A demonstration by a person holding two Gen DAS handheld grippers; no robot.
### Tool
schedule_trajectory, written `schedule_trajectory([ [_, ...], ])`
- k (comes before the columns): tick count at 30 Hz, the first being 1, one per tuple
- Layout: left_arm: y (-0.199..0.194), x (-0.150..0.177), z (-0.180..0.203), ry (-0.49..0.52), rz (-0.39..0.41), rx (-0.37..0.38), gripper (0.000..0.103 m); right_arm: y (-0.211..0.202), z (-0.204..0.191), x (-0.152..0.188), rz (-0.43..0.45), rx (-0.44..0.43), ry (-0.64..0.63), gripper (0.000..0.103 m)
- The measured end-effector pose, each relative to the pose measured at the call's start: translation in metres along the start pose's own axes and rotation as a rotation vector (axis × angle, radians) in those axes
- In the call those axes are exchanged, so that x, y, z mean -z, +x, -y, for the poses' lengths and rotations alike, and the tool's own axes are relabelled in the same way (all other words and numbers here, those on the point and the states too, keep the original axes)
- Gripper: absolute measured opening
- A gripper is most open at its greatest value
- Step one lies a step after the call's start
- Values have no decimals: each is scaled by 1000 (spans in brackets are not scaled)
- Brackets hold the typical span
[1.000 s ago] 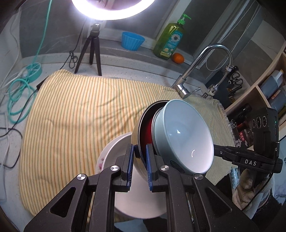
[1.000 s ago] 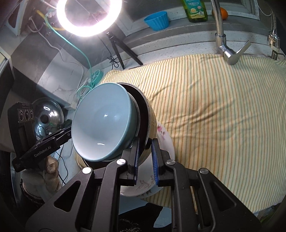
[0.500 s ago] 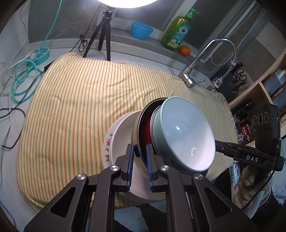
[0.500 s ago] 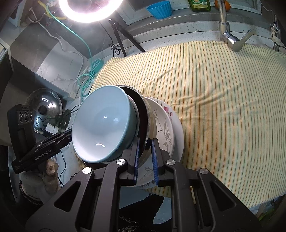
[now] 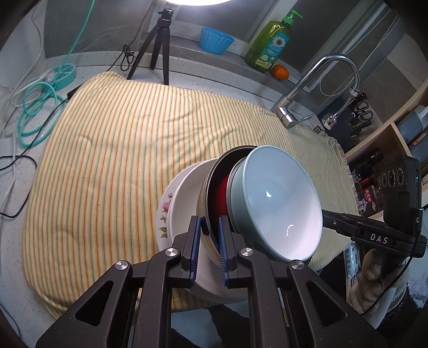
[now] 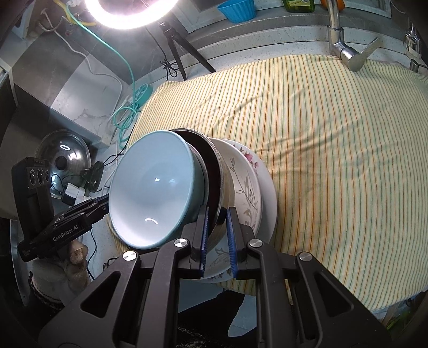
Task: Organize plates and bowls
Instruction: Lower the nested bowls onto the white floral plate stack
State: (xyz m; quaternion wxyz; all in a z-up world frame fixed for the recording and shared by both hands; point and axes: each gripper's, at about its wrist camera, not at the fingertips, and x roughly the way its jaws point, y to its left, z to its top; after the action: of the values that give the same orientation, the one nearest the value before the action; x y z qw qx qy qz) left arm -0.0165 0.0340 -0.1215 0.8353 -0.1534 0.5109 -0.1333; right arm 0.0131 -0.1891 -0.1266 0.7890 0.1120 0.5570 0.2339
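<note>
While both tools clamp the dark-rimmed bowl [image 5: 217, 187] with the blue bowl [image 5: 278, 203] nested inside, left tool [image 5: 208, 250] and right tool [image 6: 217, 241] pinching opposite rims, stack tilted over floral plates [image 6: 250, 184], "DAS" and "GenRobot.AI" on tool bodies, yellow striped cloth [image 5: 115, 150] covering bench, soap bottle [image 5: 270, 44], faucet [image 5: 315, 80], ring light [image 6: 131, 13] behind.

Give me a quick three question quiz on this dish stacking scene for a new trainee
1. True or false: the light blue bowl sits nested inside the dark bowl with the red inside.
2. What does the left gripper clamp? A. the dark bowl's rim B. the faucet C. the soap bottle
3. What lies directly under the floral plate?

Key: 1 true. 2 A. 3 A plain white plate, on the striped cloth.
</note>
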Motion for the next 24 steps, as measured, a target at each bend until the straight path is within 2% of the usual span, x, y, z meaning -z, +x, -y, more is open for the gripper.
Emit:
schedule_trajectory([
  [10,0,0,0,8,1,-5,11,0,-1,-2,-3,-6,-15,16],
  [16,0,0,-1,10,3,-12,15,-1,-4,-1,5,6,-26,16],
  [20,-2,3,-5,2,4,-25,26,-3,-4,1,12,15,-30,18],
  [24,-7,5,-6,4,12,-32,26,-8,-2,2,22,15,-28,23],
])
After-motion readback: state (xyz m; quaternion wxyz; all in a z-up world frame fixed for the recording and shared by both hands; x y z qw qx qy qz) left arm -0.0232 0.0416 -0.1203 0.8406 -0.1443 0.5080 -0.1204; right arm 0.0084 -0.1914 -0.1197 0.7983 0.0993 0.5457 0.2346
